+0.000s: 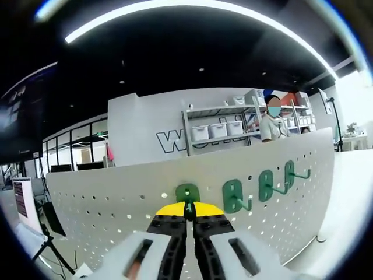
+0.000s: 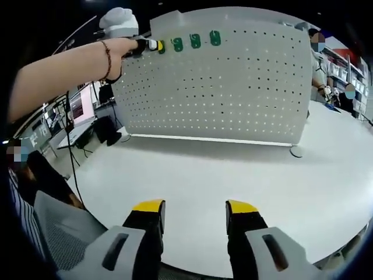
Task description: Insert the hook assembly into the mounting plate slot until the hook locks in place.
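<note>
I see a white table (image 2: 245,175) and perforated white board (image 1: 116,198) carrying four green hooks. My left gripper (image 1: 189,224) pinches the hook (image 1: 187,195) at 6 o'clock; my right gripper (image 2: 192,213) stands open.

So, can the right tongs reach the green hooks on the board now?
Probably not from here: the right tongs hang open over the white table, while the green hooks sit far off, high on the pegboard.

Tongs (image 2: 193,217) — black jaws, yellow tips, white housings.
</note>
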Motion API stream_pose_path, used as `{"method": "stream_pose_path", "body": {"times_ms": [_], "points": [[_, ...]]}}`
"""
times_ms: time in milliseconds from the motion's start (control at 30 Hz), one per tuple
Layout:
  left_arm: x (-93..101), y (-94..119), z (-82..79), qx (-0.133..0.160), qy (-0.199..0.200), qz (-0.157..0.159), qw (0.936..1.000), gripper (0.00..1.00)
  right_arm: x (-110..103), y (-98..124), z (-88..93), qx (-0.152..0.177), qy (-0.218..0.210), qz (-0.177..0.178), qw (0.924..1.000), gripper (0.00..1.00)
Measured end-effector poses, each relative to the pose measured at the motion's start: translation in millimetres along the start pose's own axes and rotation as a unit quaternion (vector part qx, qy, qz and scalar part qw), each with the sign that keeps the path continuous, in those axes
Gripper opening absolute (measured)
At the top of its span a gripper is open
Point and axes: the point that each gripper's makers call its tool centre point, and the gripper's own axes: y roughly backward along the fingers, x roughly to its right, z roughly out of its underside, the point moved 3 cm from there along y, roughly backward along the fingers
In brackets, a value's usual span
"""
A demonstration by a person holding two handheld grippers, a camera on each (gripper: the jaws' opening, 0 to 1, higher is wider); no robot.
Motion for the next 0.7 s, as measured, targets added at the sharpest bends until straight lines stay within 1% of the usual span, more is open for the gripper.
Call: {"method": "stream_pose_path", "body": {"times_ms": [67,200,267,300,333,367,433,600,700], "points": [[0.9,0.0,0.5,-0.001,-0.004,-0.002,1.0000,0.02,0.2,0.2,0.4,-0.001,-0.001,0.000,1.0000,0.39],[-0.3,-0.7,2.2,-0.005,0.002,-0.002,1.0000,0.02,0.5,0.1,0.0,0.000,-0.002,0.001,1.0000,0.38],[-1.1,-1.4,4.0,-0.013,0.007,-0.005,0.9999,0.02,0.2,0.1,0.1,0.000,-0.002,0.000,1.0000,0.38],[-1.0,-0.8,5.4,-0.017,0.023,-0.004,0.9996,0.02,0.0,0.1,0.0,0.000,-0.001,0.000,1.0000,0.38],[-0.9,-0.8,5.5,-0.016,0.027,-0.003,0.9995,0.02,0.0,0.1,0.2,0.000,-0.001,0.001,1.0000,0.38],[-1.9,-1.5,3.9,-0.013,0.027,-0.003,0.9995,0.02,0.0,0.0,0.3,-0.001,0.000,0.001,1.0000,0.38],[-1.1,-2.8,2.9,-0.020,0.020,-0.002,0.9996,0.02,0.1,-0.4,0.2,0.000,0.000,0.001,1.0000,0.38],[-1.0,-3.0,2.8,-0.031,0.015,-0.004,0.9994,0.02,-0.5,0.0,0.1,0.001,0.002,0.001,1.0000,0.38],[-1.7,-4.9,2.7,-0.037,0.019,-0.002,0.9991,0.02,-0.8,0.3,-0.2,0.003,0.003,0.002,1.0000,0.38]]}}
